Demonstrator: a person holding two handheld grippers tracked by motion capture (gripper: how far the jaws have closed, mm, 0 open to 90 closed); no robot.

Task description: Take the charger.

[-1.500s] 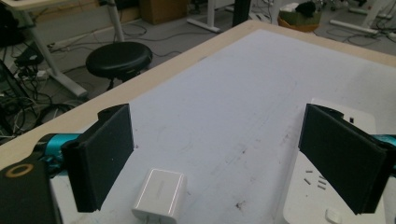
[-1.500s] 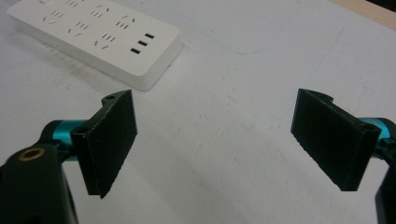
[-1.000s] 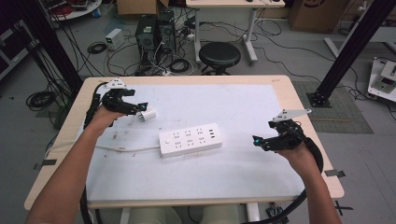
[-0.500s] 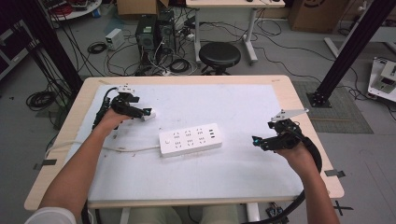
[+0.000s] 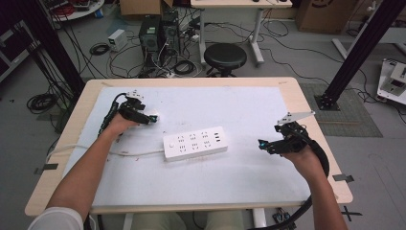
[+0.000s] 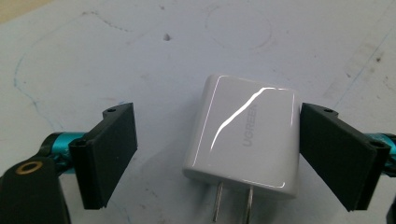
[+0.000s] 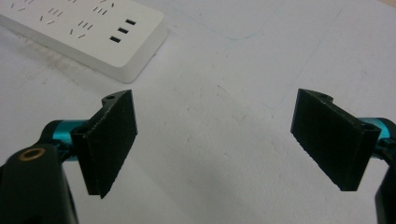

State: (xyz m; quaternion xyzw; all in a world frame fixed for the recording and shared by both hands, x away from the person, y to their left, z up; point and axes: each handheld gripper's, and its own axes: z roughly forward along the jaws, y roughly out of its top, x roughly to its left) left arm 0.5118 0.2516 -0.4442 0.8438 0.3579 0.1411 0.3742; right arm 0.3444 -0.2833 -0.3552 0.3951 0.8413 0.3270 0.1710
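While the person's forearms reach in from the near edge, the bench (image 5: pixel 306 110) carries a white mat under everything, with pale wood showing round its border. Beyond its far side sit a round black stool (image 5: pixel 225 56) and a tangle of cables on the floor.

Dead centre on the mat lies the white power strip (image 5: pixel 195 143), long side running across, its cord (image 5: pixel 86 149) trailing off toward the left edge. From the right gripper view one end of that strip shows up top, three dark slots on it, well apart from the jaws.

Over on the right, the right hand-held gripper (image 5: pixel 262 143) points toward the strip, jaws spread wide with bare mat between them. The grey three-cornered plate rides on top.

Far left now: the left hand-held gripper (image 5: pixel 152 118) sits just behind the strip's left end, jaws apart as well. Between them lies a white UGREEN charger plug (image 6: pixel 244 135), flat on the mat, two metal prongs pointing back at the camera. The right jaw looks to be touching the charger's side, though that's hard to call; the left jaw stands clear of it.
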